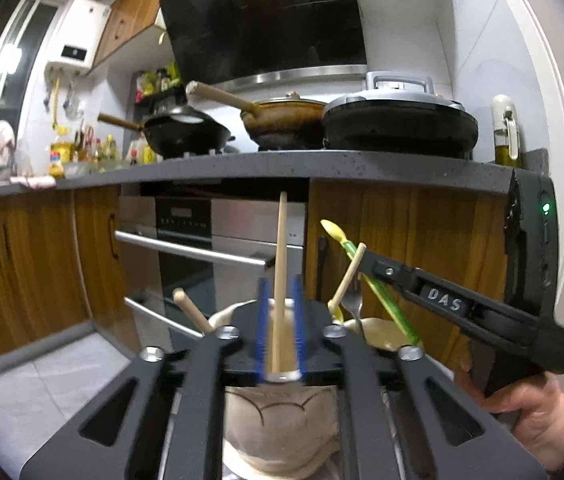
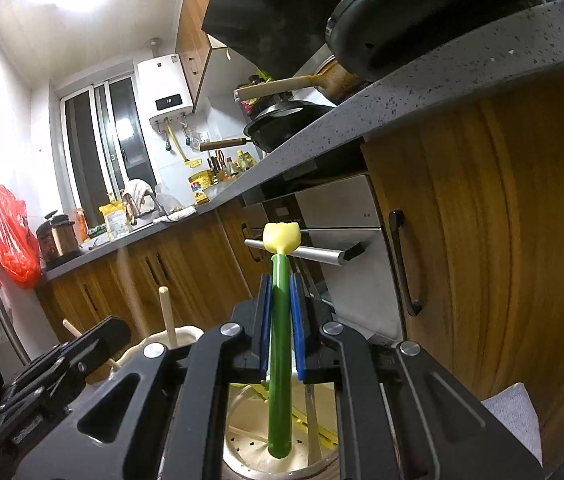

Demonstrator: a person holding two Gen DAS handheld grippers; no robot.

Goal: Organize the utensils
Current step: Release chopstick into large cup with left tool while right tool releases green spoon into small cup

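Wooden chopstick (image 1: 280,280) stands loose between the left hand-held gripper's (image 1: 280,336) slightly parted pads, low centre, over a cream holder (image 1: 282,420); it could topple out. Right hand-held gripper (image 2: 279,328) clamps a green utensil (image 2: 279,344) above another holder (image 2: 249,436).

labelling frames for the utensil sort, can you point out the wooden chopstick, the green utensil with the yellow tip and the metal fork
wooden chopstick (image 1: 280,264): left wrist view, mid-shaft above the blue pads
green utensil with the yellow tip (image 2: 280,320): right wrist view, green handle between the pads
metal fork (image 1: 353,300): left wrist view, tines
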